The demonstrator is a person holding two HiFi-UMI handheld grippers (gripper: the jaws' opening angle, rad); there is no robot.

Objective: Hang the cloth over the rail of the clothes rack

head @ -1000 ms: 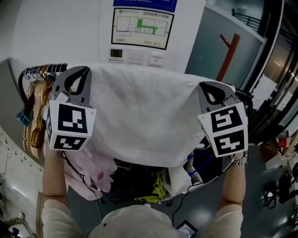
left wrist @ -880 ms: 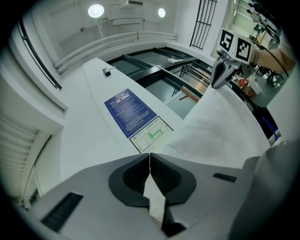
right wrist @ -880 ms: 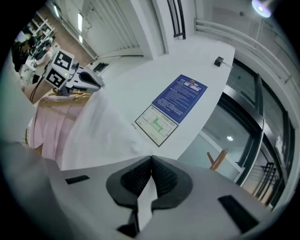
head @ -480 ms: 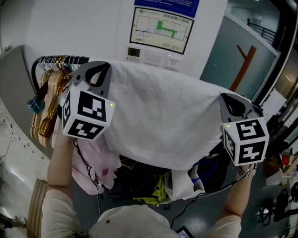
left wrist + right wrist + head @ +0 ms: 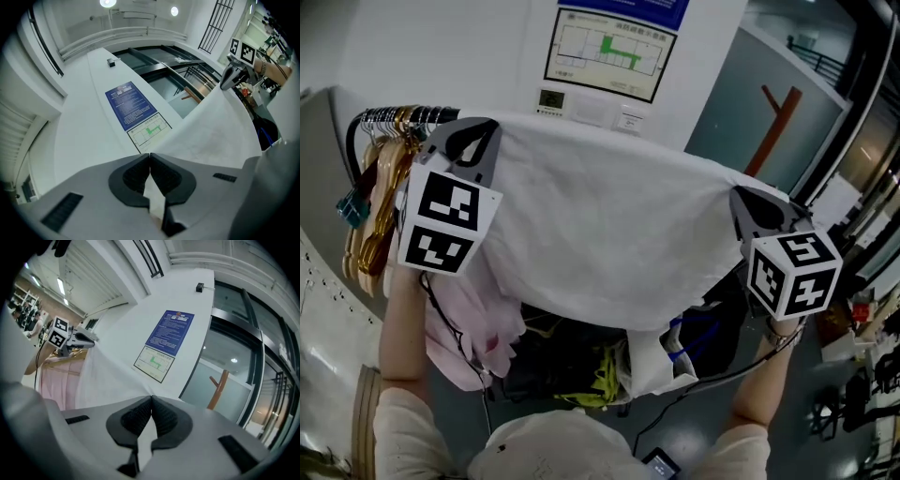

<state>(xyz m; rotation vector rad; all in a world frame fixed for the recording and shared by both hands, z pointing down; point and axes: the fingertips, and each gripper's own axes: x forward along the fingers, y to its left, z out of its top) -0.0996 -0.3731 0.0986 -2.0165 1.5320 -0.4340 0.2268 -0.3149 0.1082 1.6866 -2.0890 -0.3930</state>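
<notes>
**Cloth (image 5: 609, 234) stretched between two grippers at the rack**

Far left: wooden hangers (image 5: 375, 216) bunched on the dark rail (image 5: 427, 114), with a pink garment (image 5: 473, 323) hanging below.

Left gripper (image 5: 150, 157) is just beside the hangers. Its jaws are together on the cloth's left corner, and a strip of fabric runs down between the pads.

The cloth is white and spread wide in front of the person. The far edge is high and taut, and the near edge sags over a dark heap (image 5: 572, 361) of clothes. Cannot tell whether it touches the rail.

Right gripper (image 5: 151, 399) has its jaws clamped on the right corner in the same way, fabric showing between them.

Behind on the wall is a floor-plan notice (image 5: 609, 52). Right of it, a wooden coat stand (image 5: 773, 127) against glass.
</notes>
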